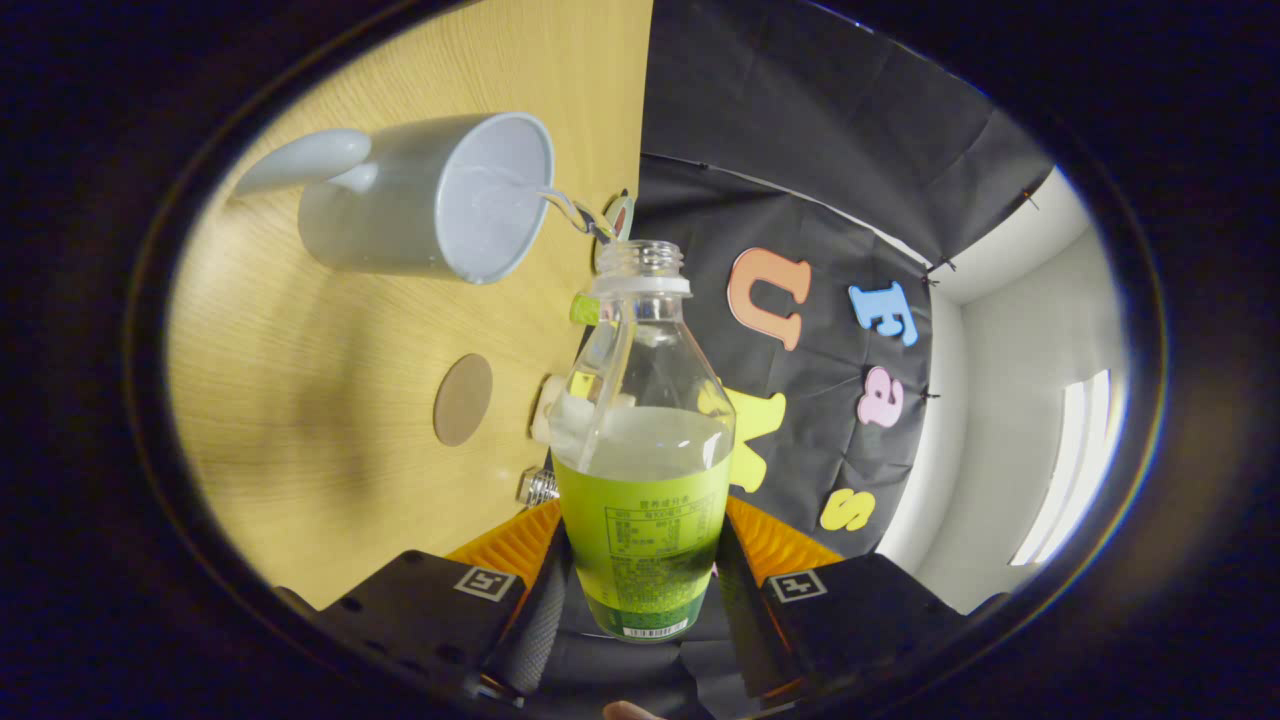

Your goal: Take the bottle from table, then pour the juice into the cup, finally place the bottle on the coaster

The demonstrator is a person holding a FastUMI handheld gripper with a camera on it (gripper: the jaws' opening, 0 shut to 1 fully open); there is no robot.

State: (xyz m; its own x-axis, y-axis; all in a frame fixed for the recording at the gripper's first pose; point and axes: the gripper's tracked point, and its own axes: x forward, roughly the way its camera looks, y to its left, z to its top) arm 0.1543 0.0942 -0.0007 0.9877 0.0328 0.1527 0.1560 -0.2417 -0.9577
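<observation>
The light wooden desk (330, 420) appears turned on its side in the gripper view, its far edge meeting the black cloth wall (800, 130) just behind the bottle's neck. Between the cup and the fingers lies a broad stretch of bare wood, broken by a round brown coaster (463, 399) that lies flat, well apart from the cup and nearer the fingers. Along the desk's far edge, close beside the bottle, sit a few small things: a white cap-like piece (546, 408), a small green piece (584, 309) and a ridged metallic bit (538, 487); the bottle's distortion makes it hard to tell what they are.

The clear plastic bottle with a green label (645, 480) stands between the fingers, its lower labelled body clamped by both of them, one finger (535, 610) on one side and its mate pressing the other. The gripper (640, 600) is thus clenched on the bottle. The bottle is uncapped and about half full of pale liquid. A thin clear stream (570, 208) runs from its mouth toward the open rim of the grey cylindrical mug with a handle (430, 200), which sits on the desk just beyond the bottle's neck.
</observation>
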